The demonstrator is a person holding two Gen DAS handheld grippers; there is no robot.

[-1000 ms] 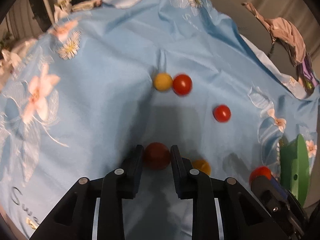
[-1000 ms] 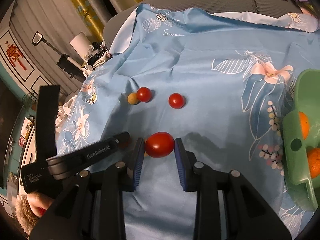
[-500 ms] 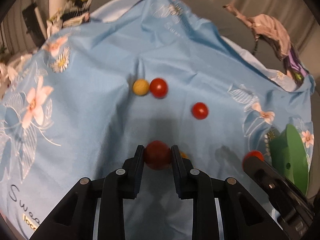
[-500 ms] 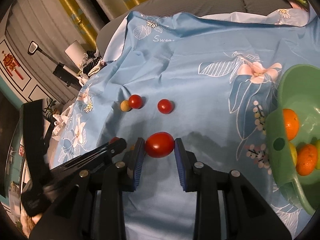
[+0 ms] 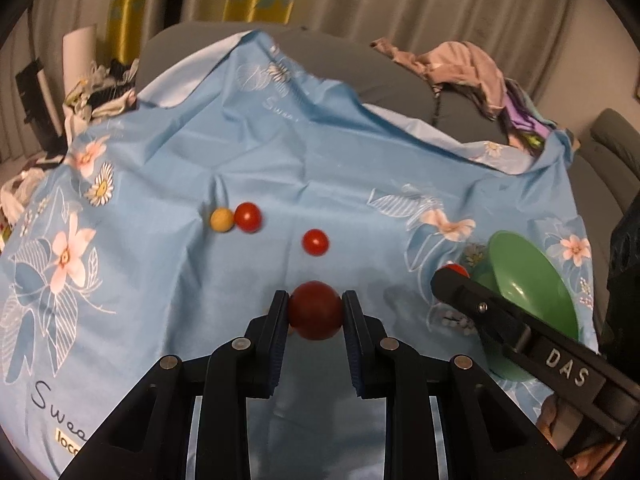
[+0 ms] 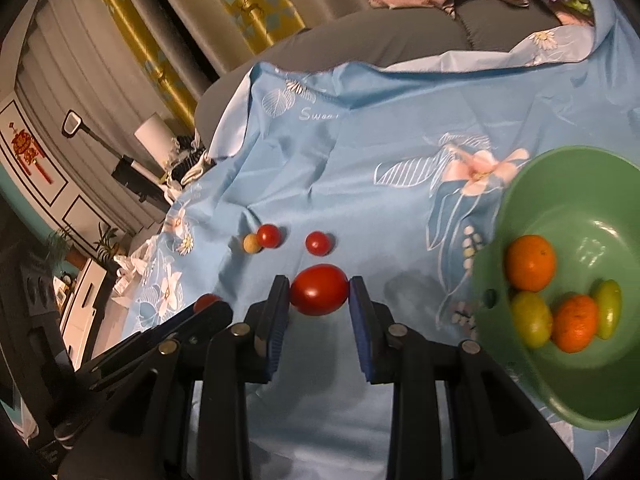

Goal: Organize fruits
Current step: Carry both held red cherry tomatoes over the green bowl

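left gripper (image 5: 315, 311): jaws clamped on dark red tomato (image 5: 315, 310)
right gripper (image 6: 319, 291): jaws clamped on red tomato (image 6: 319, 289)
handling: likely soft, thin-skinned; hold lightly across the middle

Glossy smooth tomato (image 6: 319, 289) sitting btwn right gripper (image 6: 319, 300) matt black plastic arms w/ ribbed blue pads. Matt creased blue floral cloth (image 6: 360, 152) lying beyond. Shiny green plastic bowl (image 6: 580, 184) gleaming to its right; oranges (image 6: 530, 262) showing dimpled skin.
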